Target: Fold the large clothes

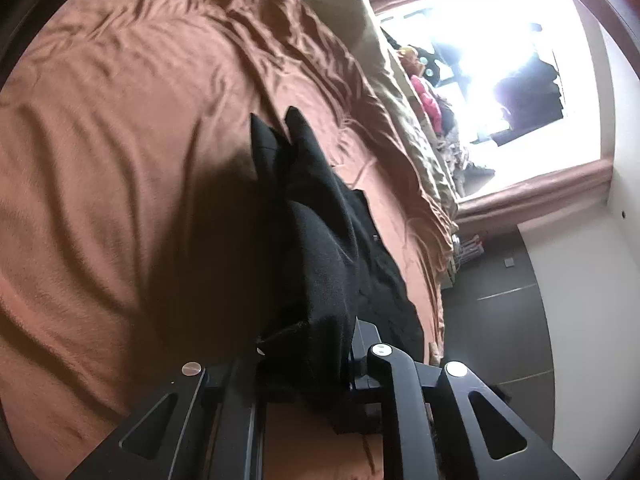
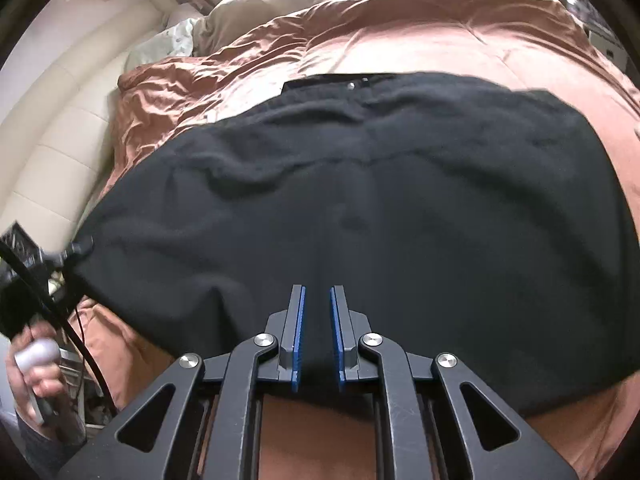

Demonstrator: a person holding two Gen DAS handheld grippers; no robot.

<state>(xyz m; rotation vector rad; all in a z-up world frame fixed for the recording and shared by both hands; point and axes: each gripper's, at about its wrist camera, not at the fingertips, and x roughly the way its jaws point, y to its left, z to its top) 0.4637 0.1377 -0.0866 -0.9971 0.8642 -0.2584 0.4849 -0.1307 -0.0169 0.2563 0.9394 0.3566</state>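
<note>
1. Black garment point(image 2: 360, 200) is seen spread flat on the rust-brown bedspread point(image 2: 400, 32), its long axis running side to side across the right wrist view
2. At its left end, a bunched edge point(image 1: 320, 264) is clamped in the left gripper point(image 1: 316, 364) and lifted off the bed
3. Right gripper point(image 2: 318, 336) is held over the near hem at the middle, its blue pads point(image 2: 298, 336) nearly together with nothing pinched between them
4. No brand, label or legible writing can be made out; only a small metal button point(image 2: 351, 86) is visible at the far edge
</note>
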